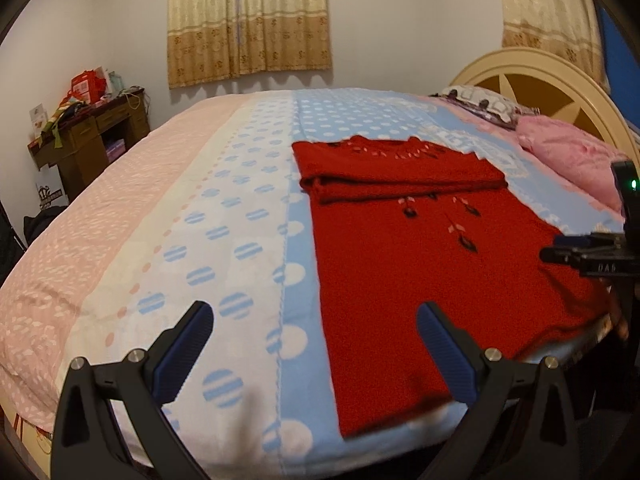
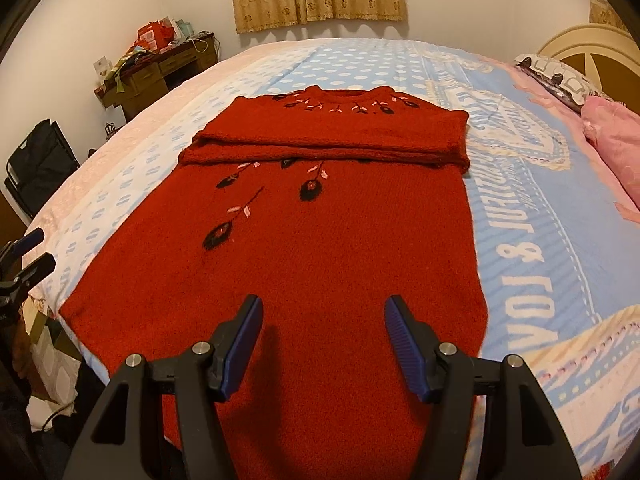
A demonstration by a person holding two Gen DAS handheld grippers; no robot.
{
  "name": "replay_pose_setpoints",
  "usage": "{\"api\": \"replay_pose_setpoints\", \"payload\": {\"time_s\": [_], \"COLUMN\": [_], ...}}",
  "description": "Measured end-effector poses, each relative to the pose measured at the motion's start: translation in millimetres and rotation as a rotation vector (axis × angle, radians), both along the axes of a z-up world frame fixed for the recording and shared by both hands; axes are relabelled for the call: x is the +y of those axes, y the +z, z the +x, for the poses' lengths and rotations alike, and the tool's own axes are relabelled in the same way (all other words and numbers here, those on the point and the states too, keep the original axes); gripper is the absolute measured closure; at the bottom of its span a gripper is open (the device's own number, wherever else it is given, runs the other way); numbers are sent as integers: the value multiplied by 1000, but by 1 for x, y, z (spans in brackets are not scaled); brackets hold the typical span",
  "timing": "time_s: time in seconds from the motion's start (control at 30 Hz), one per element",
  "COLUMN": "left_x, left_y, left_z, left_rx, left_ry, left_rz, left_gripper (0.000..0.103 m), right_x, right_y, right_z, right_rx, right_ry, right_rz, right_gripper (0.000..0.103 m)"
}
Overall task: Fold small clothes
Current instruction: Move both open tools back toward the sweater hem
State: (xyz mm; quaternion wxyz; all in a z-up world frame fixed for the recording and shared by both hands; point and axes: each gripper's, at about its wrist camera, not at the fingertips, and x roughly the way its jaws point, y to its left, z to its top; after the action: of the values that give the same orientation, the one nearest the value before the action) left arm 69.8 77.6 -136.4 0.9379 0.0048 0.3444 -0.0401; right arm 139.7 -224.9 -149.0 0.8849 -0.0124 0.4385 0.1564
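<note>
Red sweater (image 2: 320, 240) lengthwise, collar far

Sweater (image 2: 328, 248): red knit cloth, fuzzy matt nap, w/ black & pink embroidered flowers.
Bedsheet (image 1: 248, 216): woven cotton-like cloth, matt, printed dots.
Pillow (image 1: 572, 152): pink cloth, slight sheen.
Headboard (image 1: 532, 68): cream painted frame, semi-gloss; brown wood-look panels.
Curtains (image 1: 248, 20): beige patterned fabric, matt.
Left gripper (image 1: 316, 344): black matt plastic, bright metal screw heads.
Fingers (image 2: 402, 340): blue ribbed pads, rubbery.
Counter (image 1: 100, 128): dark brown wood.
</note>
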Motion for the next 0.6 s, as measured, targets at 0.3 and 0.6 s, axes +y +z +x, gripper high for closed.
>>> {"api": "replay_pose_setpoints", "payload": {"time_s": [0.3,0.6], "left_x": [-7,-18], "left_y": [-27,-38], "left_z": [-2,-6], "left_rx": [105,160], "left_ry": [-17,-73], "left_rz": [-72,-127], "left_gripper": [0,11], "right_x": [-10,-49], "right_y": [-5,4], "right_z": [-33,-65], "right_rx": [8,17], "right_ry": [7,-80], "right_rz": [-59,-45], "right_gripper": [39,39]}}
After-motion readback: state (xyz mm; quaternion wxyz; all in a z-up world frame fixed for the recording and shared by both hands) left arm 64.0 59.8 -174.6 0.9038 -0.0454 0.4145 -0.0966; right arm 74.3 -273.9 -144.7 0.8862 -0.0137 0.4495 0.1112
